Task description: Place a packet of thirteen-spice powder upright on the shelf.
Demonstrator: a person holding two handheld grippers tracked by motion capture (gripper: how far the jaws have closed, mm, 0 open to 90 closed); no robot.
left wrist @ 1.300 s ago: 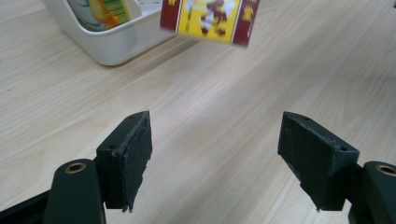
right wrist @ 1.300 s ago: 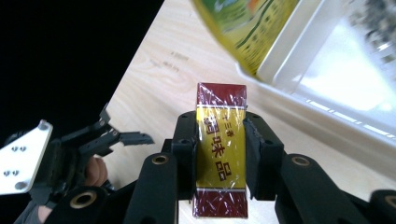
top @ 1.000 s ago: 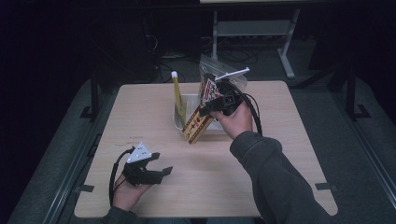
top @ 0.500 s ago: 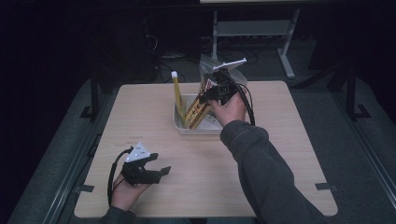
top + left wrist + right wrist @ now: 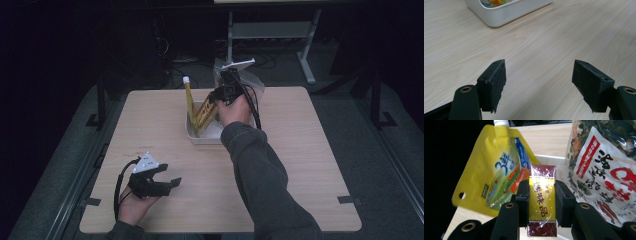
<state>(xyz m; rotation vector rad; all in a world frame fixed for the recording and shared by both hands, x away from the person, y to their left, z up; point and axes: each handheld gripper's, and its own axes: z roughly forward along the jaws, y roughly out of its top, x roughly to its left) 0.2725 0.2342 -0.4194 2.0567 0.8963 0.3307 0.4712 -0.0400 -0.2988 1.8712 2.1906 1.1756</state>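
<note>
My right gripper [image 5: 216, 98] [image 5: 541, 195] is shut on a gold and dark red wrapped box [image 5: 542, 195] [image 5: 205, 114], whose lower end slants down into a white bin [image 5: 200, 137] at the table's far middle. A yellow spouted drink pouch [image 5: 496, 170] [image 5: 189, 102] stands upright at the bin's left side. A clear bag of dried greens with a red and white label [image 5: 604, 167] [image 5: 252, 82] leans at the bin's right, behind the gripper. My left gripper [image 5: 162, 176] [image 5: 541, 82] rests open near the table's front left, with only bare wood between its jaws.
The white bin [image 5: 506, 12] lies ahead of the left gripper. The wooden table [image 5: 310, 150] has bare room right of the arm and across its front. A grey metal stand [image 5: 270, 30] stands on the dark floor behind the table.
The right gripper has carried the box back and to the left, lowering its end into the bin beside the yellow pouch. The left gripper has stayed still.
</note>
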